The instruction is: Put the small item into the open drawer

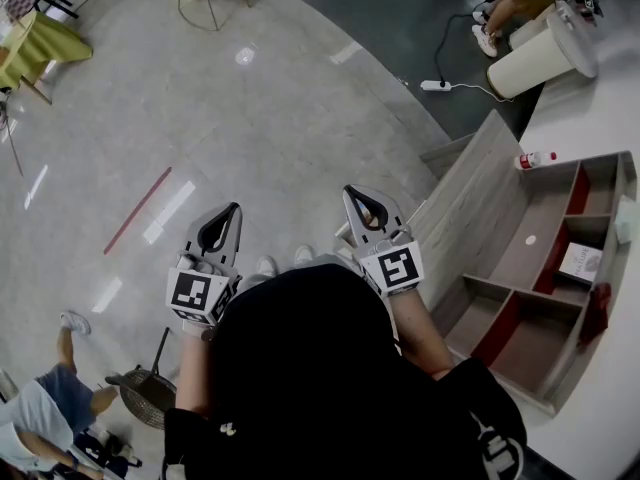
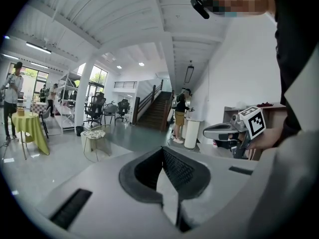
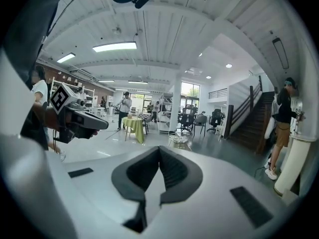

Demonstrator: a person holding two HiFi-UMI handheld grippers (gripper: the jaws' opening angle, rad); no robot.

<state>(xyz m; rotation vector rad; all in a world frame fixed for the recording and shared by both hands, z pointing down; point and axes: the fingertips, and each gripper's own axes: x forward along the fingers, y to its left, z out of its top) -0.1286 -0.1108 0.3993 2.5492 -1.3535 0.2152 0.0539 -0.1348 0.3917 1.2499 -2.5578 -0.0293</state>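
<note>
Two tools are up in front of my body, level with each other and pointing out over the bare floor (image 1: 250,118), away from the work.

1. Left hand-held gripper (image 1: 233,212): jaws fully closed, pads meeting at the tips, nothing between them. The left gripper view confirms this (image 2: 162,150).
2. Right hand-held gripper (image 1: 352,194): jaws fully closed and empty, as its own view shows (image 3: 159,148).

Neither touches anything.

Location of the work: the wooden shelf unit (image 1: 495,218) stands on the right. A small bottle (image 1: 535,158) with a red cap lies at its far end, beside the white surface (image 1: 600,108). I judge this bottle to be the item. I cannot make out an open drawer from here; only open compartments show.

Procedure, as I judge it:
- Turn right until the bottle sits centred in the right gripper view.
- Open the jaws wider than the bottle before descending.
- Close across the bottle's body, not its cap, since a round bottle lying down can roll away.
</note>
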